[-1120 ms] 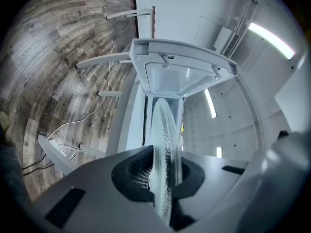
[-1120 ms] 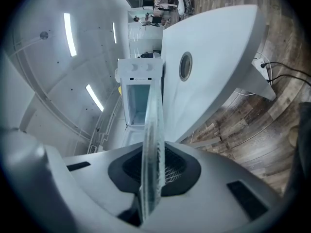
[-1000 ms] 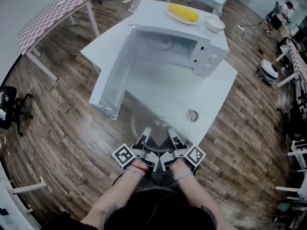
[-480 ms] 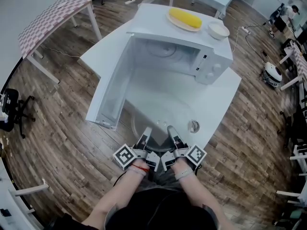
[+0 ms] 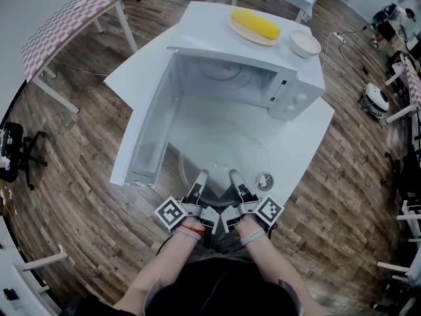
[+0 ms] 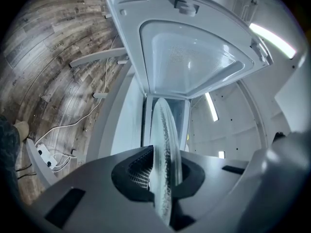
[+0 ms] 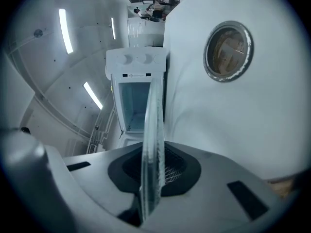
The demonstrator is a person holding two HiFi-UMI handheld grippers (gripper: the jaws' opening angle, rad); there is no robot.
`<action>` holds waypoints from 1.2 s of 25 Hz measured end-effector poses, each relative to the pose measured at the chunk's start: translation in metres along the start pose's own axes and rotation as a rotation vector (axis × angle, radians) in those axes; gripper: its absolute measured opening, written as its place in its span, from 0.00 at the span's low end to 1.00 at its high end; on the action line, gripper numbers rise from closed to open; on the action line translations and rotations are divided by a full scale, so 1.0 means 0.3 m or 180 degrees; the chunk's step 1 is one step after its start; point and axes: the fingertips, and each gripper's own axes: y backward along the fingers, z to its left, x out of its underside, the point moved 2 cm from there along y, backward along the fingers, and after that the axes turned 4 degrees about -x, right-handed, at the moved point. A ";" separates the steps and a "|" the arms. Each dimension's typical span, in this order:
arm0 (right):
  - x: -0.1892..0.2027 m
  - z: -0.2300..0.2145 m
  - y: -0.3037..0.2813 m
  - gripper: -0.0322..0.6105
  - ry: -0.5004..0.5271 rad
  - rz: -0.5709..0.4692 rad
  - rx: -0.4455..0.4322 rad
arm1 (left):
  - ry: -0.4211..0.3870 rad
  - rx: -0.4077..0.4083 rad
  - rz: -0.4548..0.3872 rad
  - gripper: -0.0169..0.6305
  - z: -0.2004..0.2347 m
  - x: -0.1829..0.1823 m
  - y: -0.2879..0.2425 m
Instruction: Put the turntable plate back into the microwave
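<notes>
Nearest the viewer, the left tool (image 5: 199, 180) and the right tool (image 5: 233, 179) are sitting side by side, each clenching the near rim of the clear glass turntable plate (image 5: 223, 151). In each gripper view the plate is running edge-on between the jaws. The plate is lying flat above the white table (image 5: 309, 140), in front of the microwave's open mouth and outside it. Whether it is touching the table cannot be told.

Near the microwave's front right corner, just right of the right tool, a small round metal-rimmed item (image 5: 264, 181) is lying on the table.

Beyond the turntable plate, the white microwave (image 5: 293, 87) is standing with its door (image 5: 148, 127) hanging wide open to the left. Two round knobs are showing on its control panel, and the print there is too small to read.

On top of the microwave, a dish (image 5: 238, 24) is carrying a long yellow food item (image 5: 256, 20). To its right a white bowl (image 5: 304, 43) is sitting, its contents unclear.
</notes>
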 end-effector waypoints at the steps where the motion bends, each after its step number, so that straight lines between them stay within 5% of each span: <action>1: -0.004 -0.004 -0.005 0.11 -0.0001 0.0001 0.0007 | 0.0003 -0.0008 -0.0003 0.07 0.004 -0.002 -0.006; 30: -0.125 -0.033 -0.165 0.11 -0.0054 0.0145 0.0059 | 0.0045 -0.0039 -0.0157 0.07 0.029 -0.051 -0.185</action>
